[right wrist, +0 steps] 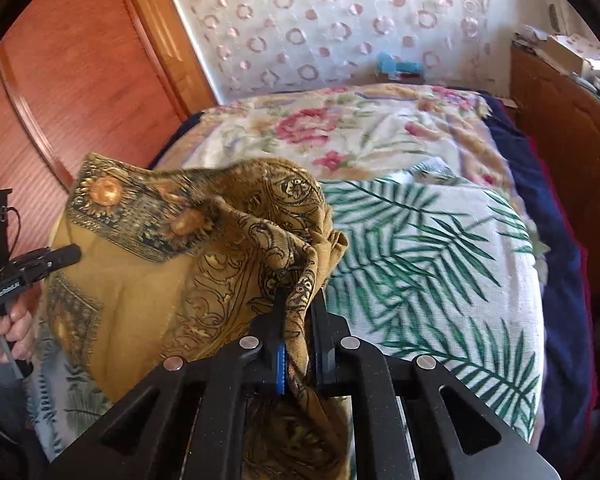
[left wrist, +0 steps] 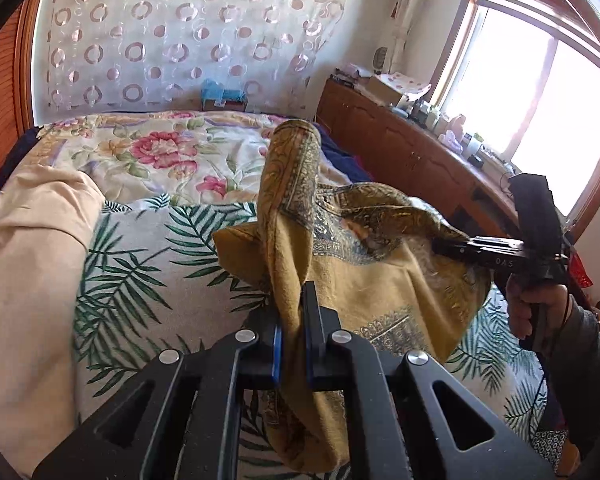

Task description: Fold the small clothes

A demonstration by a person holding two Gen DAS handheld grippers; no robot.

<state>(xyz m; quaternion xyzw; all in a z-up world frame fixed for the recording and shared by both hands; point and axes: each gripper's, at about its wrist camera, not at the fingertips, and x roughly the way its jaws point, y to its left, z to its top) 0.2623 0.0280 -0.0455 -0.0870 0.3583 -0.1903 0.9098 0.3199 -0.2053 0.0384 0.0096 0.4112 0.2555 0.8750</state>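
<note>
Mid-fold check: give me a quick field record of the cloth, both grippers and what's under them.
item: mustard patterned cloth, bunched, lifted off the bed
left gripper: shut on a gathered part of the cloth
right gripper: shut on another gathered part
span between grips: slack, sagging, not flat
surface below: palm-leaf sheet on the bed, floral quilt beyond
nearby: beige fabric on the bed at the left of the left wrist view
fold state: no neat fold yet

Mustard-yellow patterned cloth (left wrist: 364, 280): thin, soft, matt weave. Black left gripper (left wrist: 292, 312): matt plastic, shiny round metal pins. Palm-leaf printed bedsheet (right wrist: 440, 248): matt cotton-like fabric. Reddish-brown wooden cabinet (left wrist: 412, 152): smooth, semi-gloss.
</note>
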